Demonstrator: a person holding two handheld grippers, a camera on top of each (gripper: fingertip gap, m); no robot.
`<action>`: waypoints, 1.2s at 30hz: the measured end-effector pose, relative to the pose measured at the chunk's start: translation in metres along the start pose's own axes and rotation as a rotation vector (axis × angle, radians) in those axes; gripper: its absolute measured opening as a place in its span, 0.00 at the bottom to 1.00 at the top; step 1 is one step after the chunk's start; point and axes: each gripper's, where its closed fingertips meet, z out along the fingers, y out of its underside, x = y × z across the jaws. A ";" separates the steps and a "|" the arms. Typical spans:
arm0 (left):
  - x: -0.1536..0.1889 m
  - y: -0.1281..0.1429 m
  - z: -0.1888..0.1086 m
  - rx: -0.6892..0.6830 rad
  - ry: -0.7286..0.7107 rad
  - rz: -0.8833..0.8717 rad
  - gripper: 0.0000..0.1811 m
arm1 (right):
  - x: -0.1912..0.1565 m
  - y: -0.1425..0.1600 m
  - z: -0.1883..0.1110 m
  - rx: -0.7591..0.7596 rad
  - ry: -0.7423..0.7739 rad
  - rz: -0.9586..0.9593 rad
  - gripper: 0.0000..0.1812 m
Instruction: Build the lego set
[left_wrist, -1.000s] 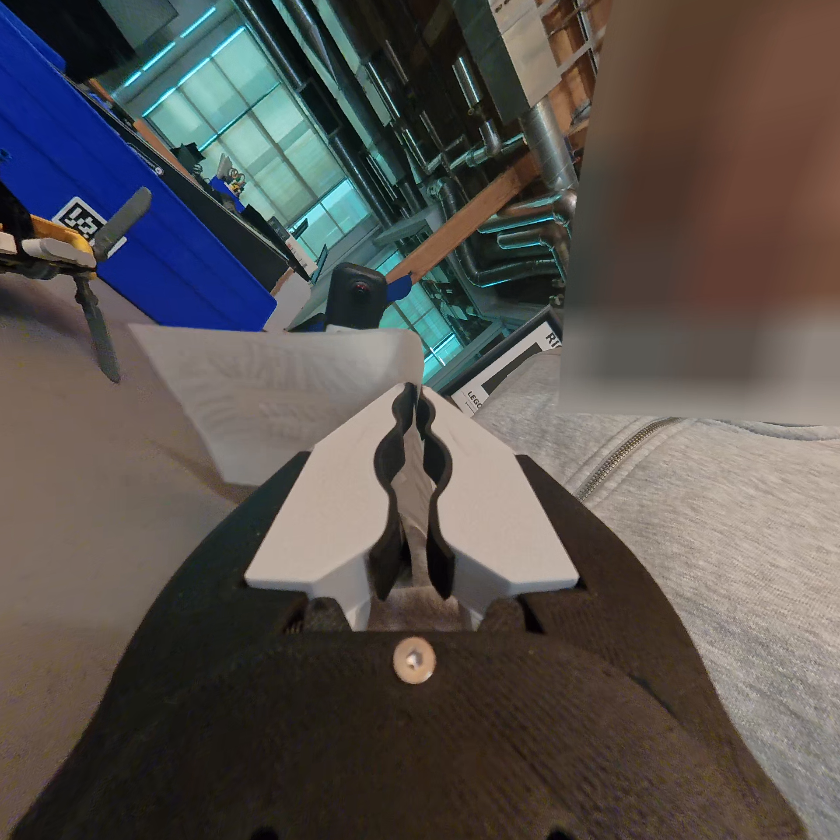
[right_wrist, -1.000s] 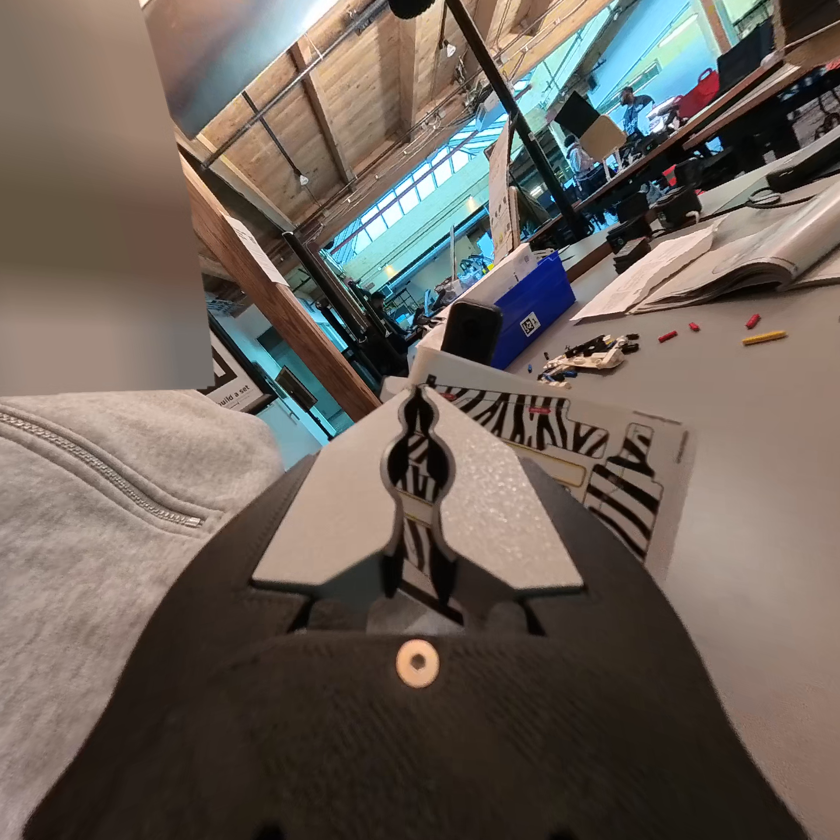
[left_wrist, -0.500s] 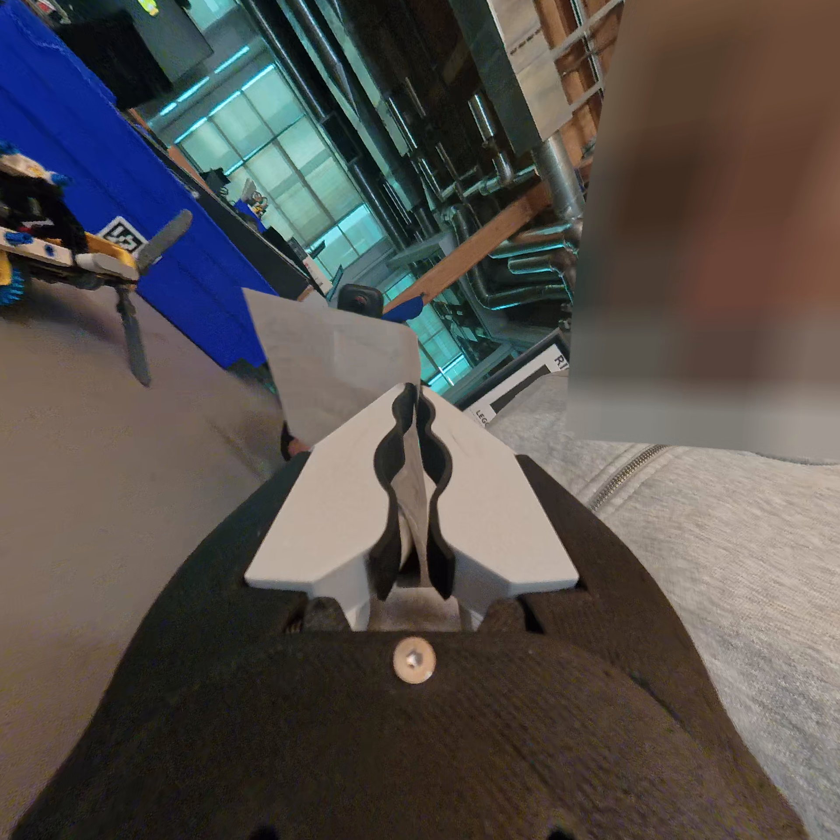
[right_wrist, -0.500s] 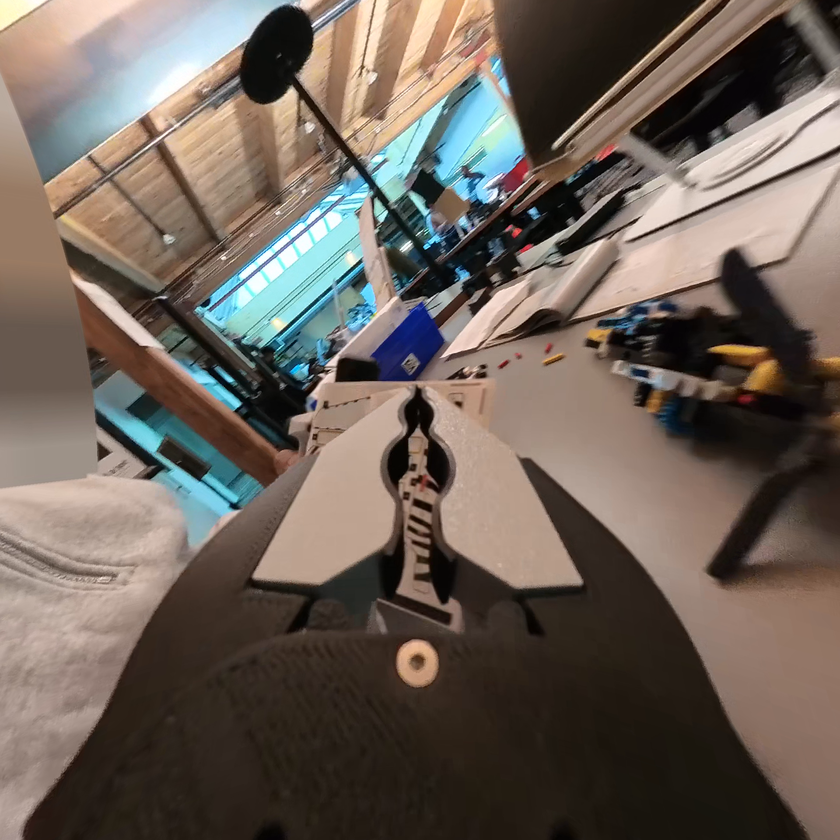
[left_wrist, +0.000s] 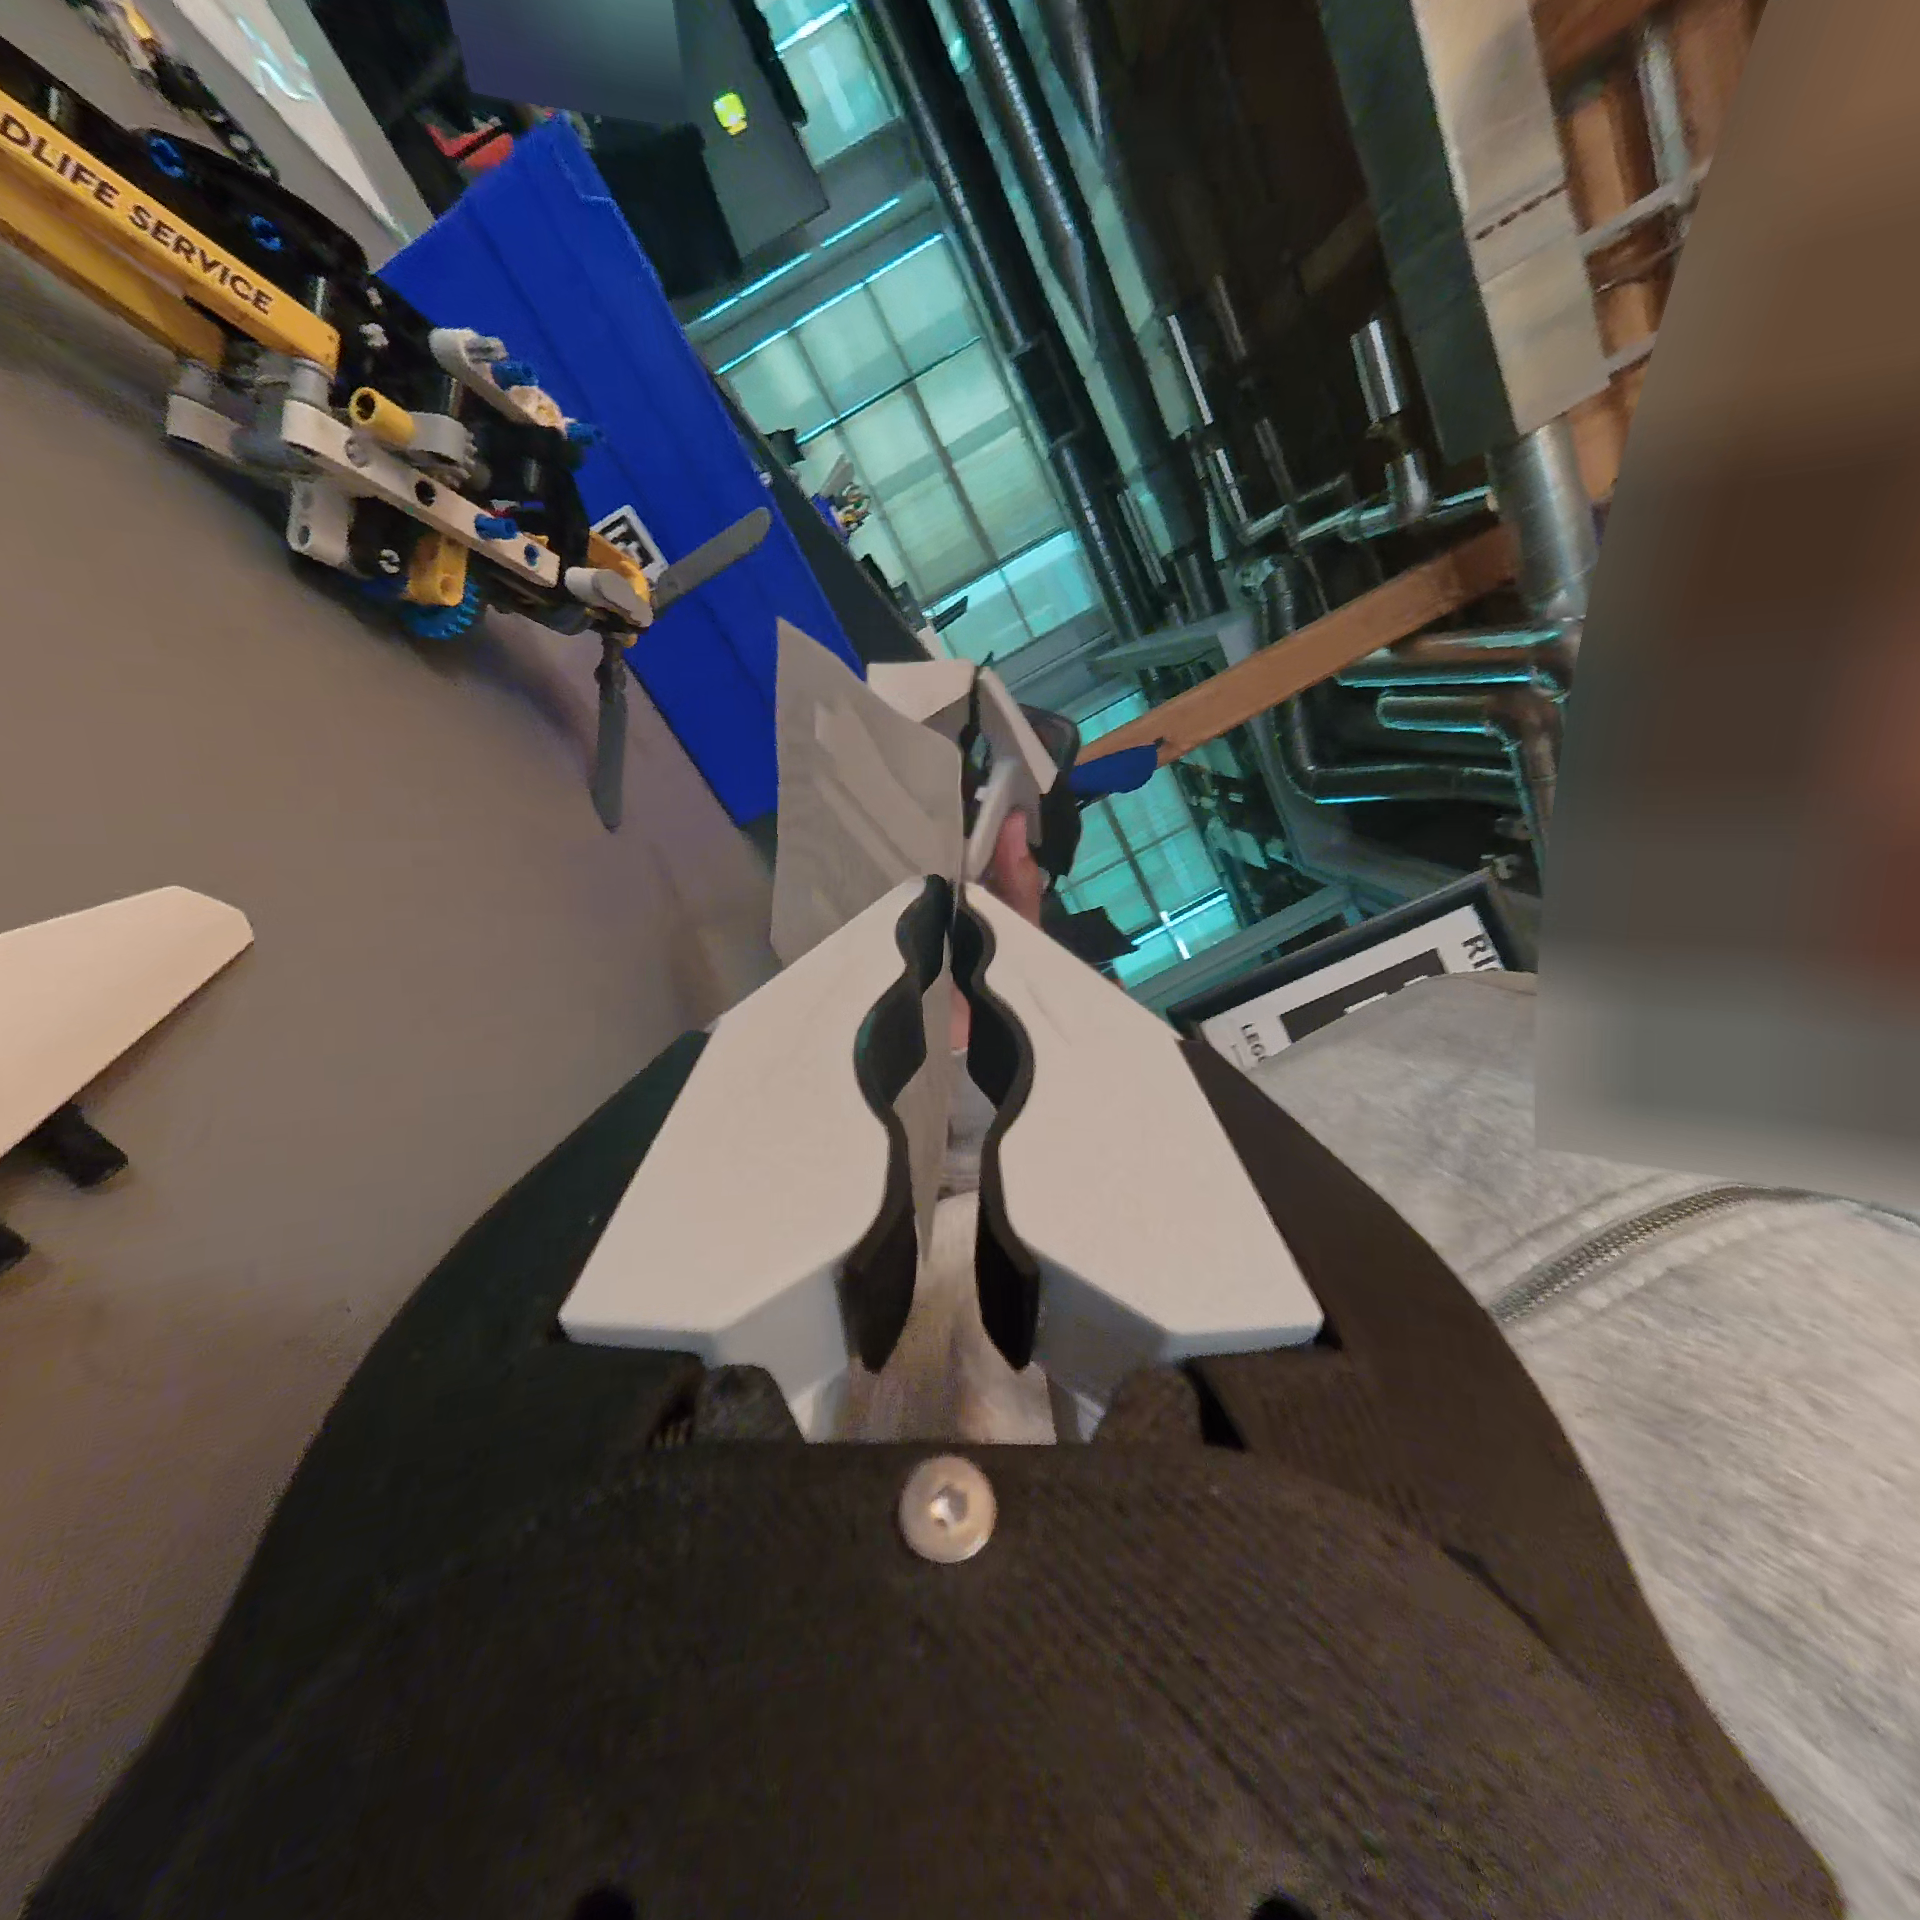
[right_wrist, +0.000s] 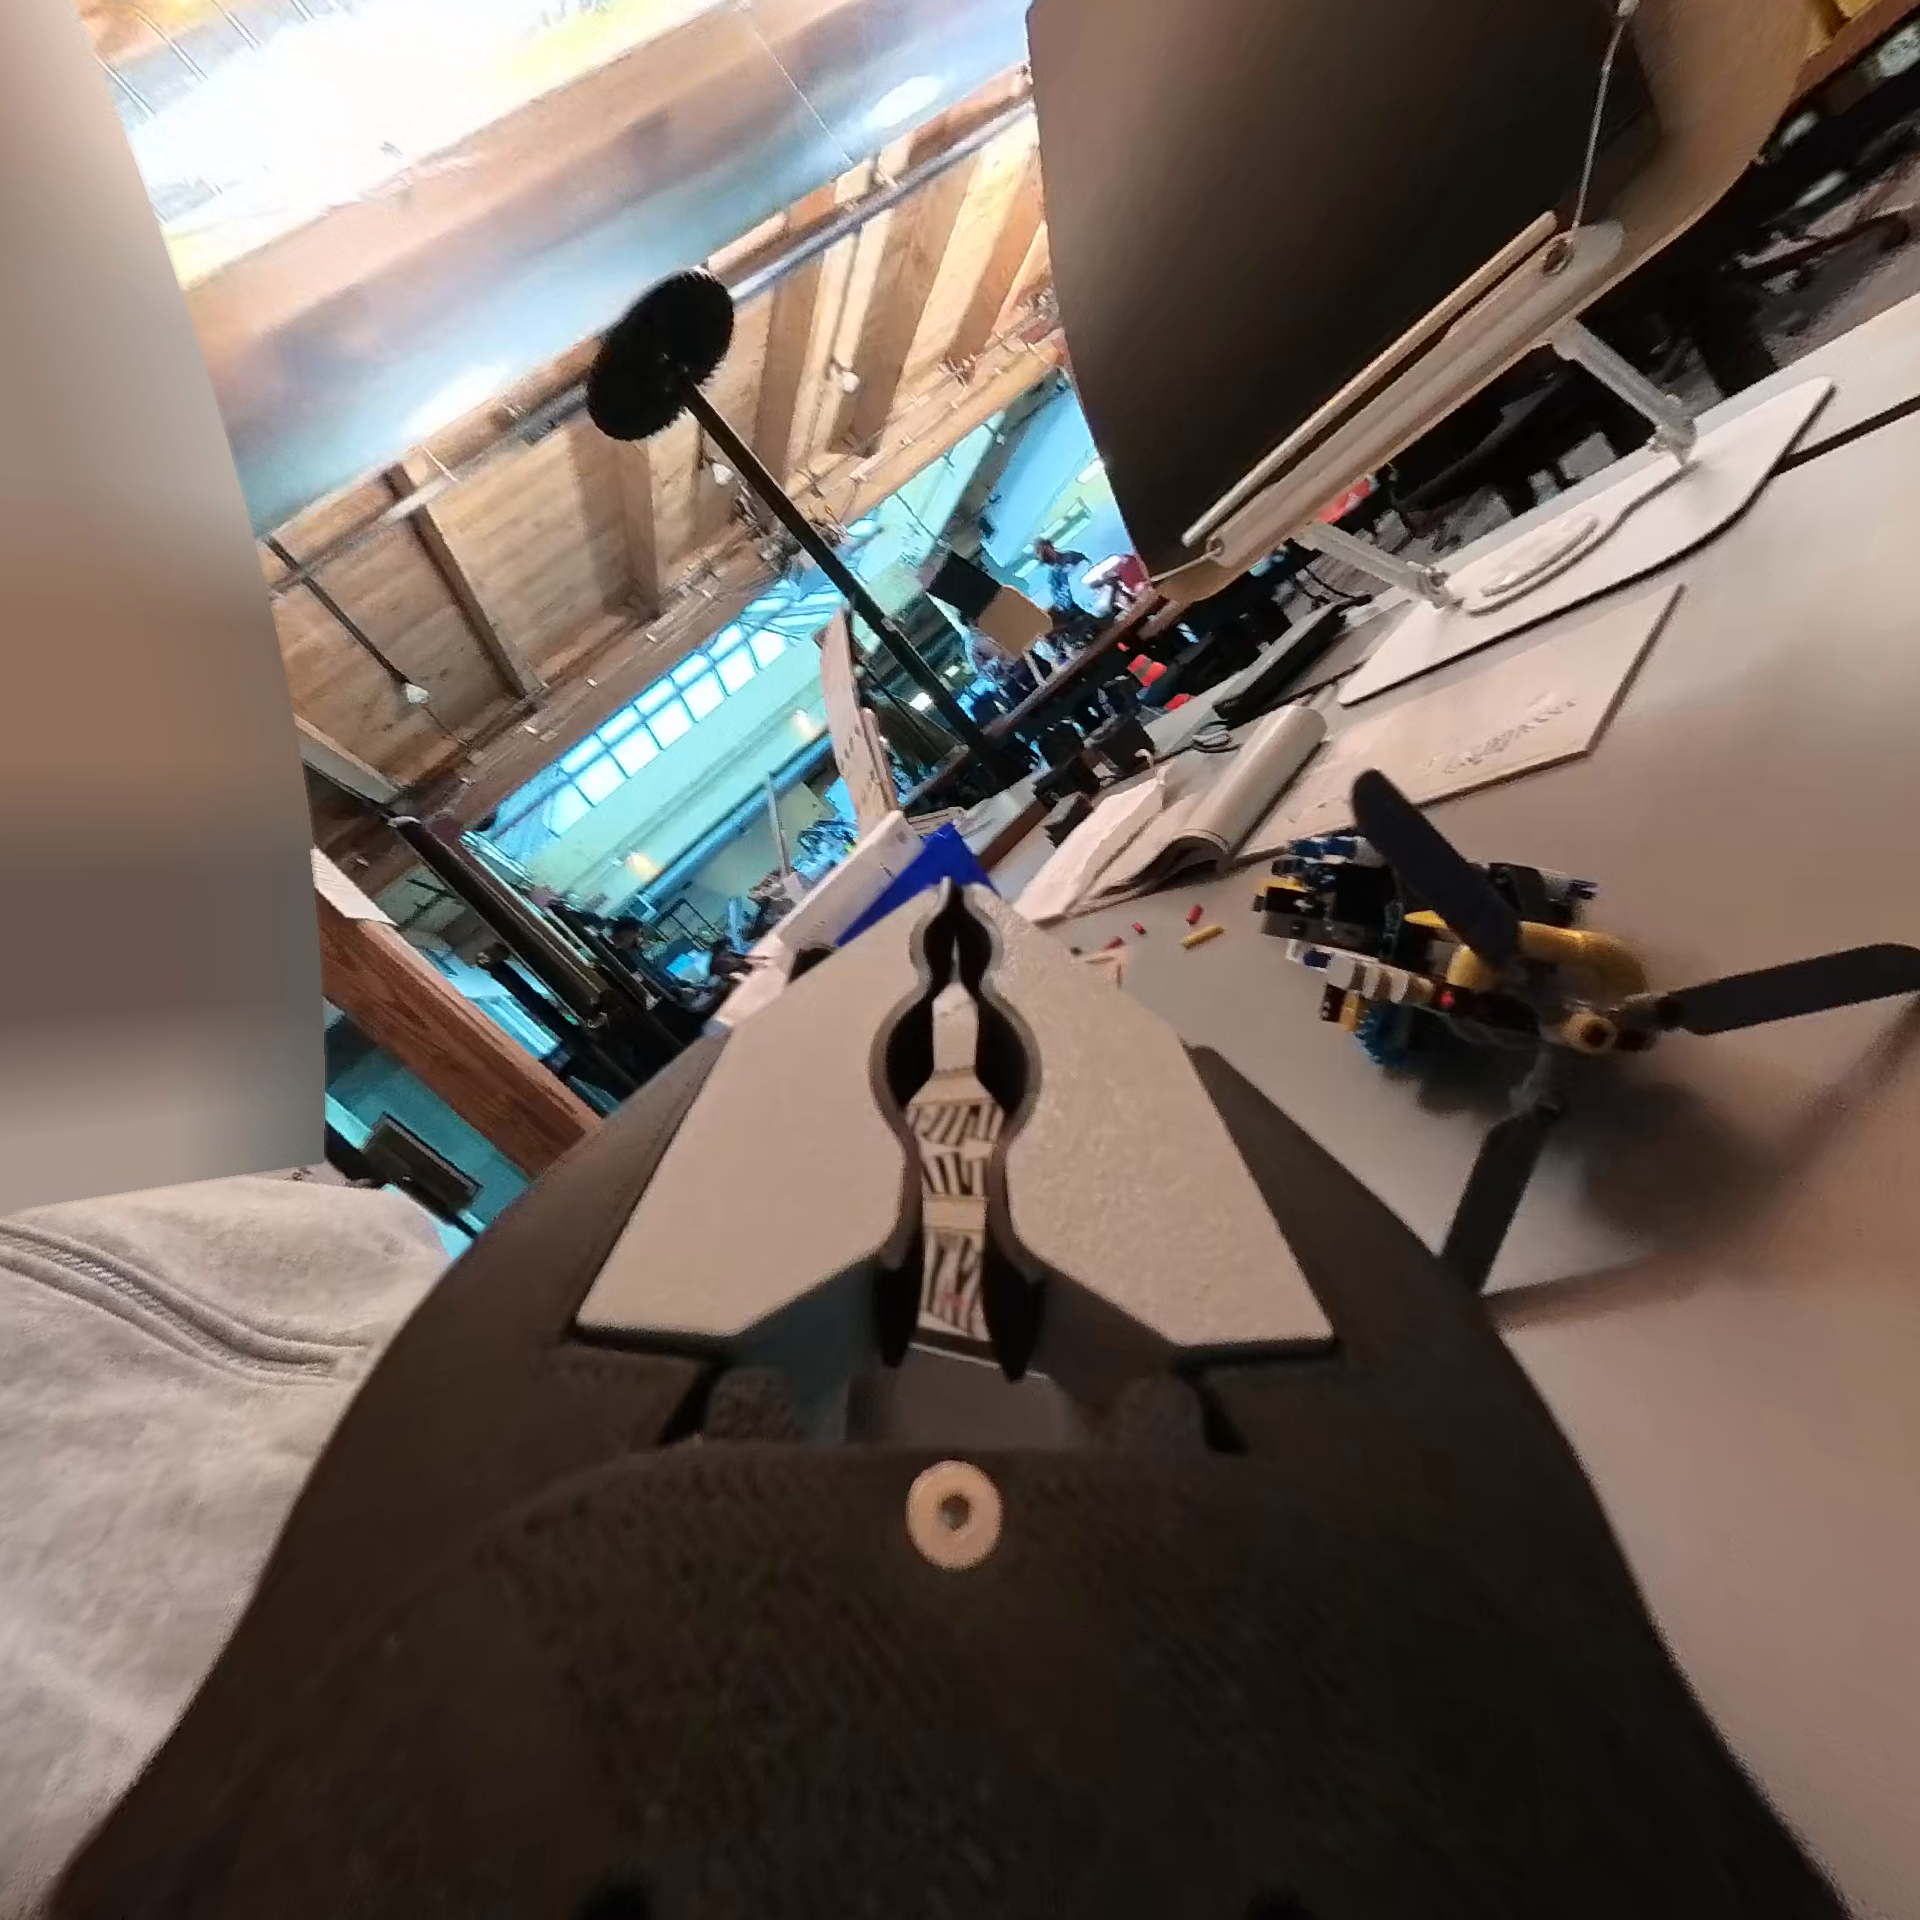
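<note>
My left gripper (left_wrist: 951, 896) is shut on a sticker sheet (left_wrist: 862, 790), whose plain white back shows beyond the fingertips. My right gripper (right_wrist: 956, 896) is shut on the same sheet (right_wrist: 951, 1195); its black-and-white striped face shows between the jaws. The right gripper also shows in the left wrist view (left_wrist: 1003, 758), pinching the sheet's far edge. The sheet is held up above the grey table (left_wrist: 312, 831). A yellow, black and white lego helicopter model (left_wrist: 416, 499) with dark rotor blades stands on the table; it also shows in the right wrist view (right_wrist: 1434, 966).
A blue bin (left_wrist: 644, 468) stands behind the model. An open instruction booklet (right_wrist: 1174, 831) and small red and yellow loose pieces (right_wrist: 1195, 920) lie farther back. A monitor on a white stand (right_wrist: 1351, 260) is at the back right. A person's grey hoodie (left_wrist: 1662, 1351) is close by. My right fingertips sit around 15 cm from my left ones.
Both grippers have swung round with the sheet still held. The sheet now shows nearly edge-on, and the lego model has come closer and fuller into both views.
</note>
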 end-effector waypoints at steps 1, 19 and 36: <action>-0.002 0.001 0.000 -0.006 -0.018 0.006 0.00 | -0.002 -0.002 -0.001 0.015 -0.020 0.019 0.00; -0.043 0.026 0.006 -0.197 -0.356 0.118 0.00 | -0.008 -0.008 -0.005 0.063 -0.137 0.163 0.00; -0.046 -0.024 -0.016 -0.038 -0.635 0.461 0.33 | -0.021 0.011 0.009 -0.025 -0.165 0.110 0.00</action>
